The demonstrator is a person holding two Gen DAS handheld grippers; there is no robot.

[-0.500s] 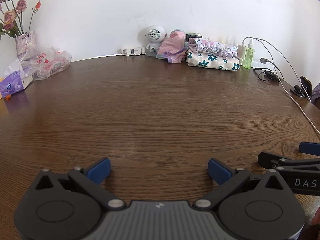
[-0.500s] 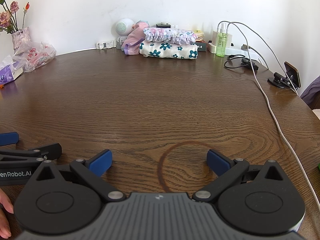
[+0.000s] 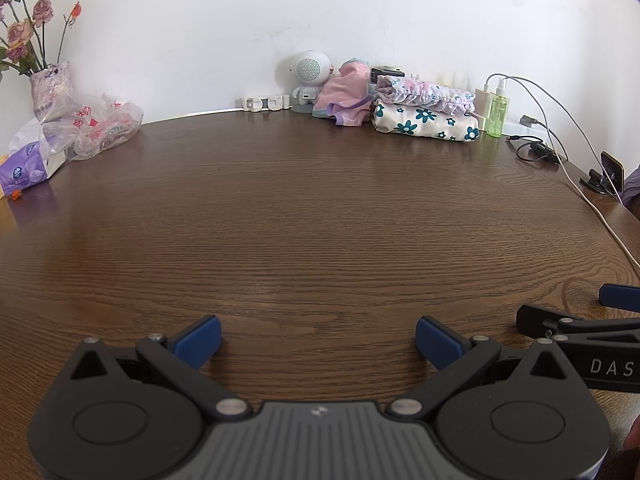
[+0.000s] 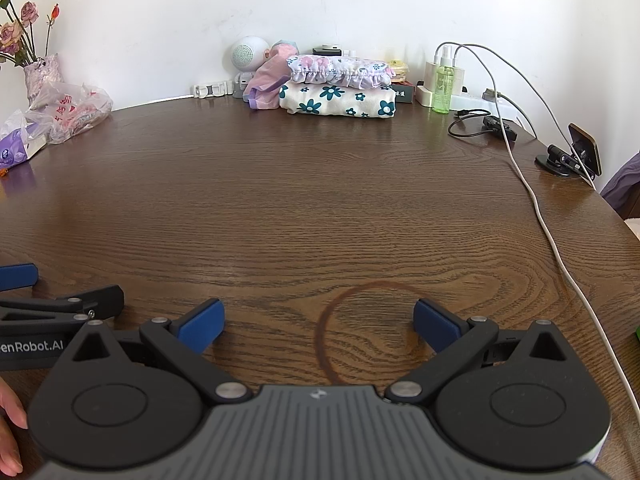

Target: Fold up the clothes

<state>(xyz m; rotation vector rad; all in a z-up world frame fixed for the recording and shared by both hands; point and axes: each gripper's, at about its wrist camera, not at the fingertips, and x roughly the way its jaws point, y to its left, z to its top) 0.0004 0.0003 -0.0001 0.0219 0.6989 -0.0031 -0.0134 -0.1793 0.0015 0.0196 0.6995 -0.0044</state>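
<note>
Wooden counter (image 3: pixel 320 220) lies bare under both spread, empty claws, left (image 3: pixel 318 338) and right (image 4: pixel 316 322), so folding seems unstarted; next, reach the clothes (image 4: pixel 338 90) stacked far ahead by the wall.

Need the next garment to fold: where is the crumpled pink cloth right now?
In both wrist views, the crumpled pink cloth lies at the table's far edge by the wall, between the white round-headed robot figure and the stacked folded floral clothes.
</note>
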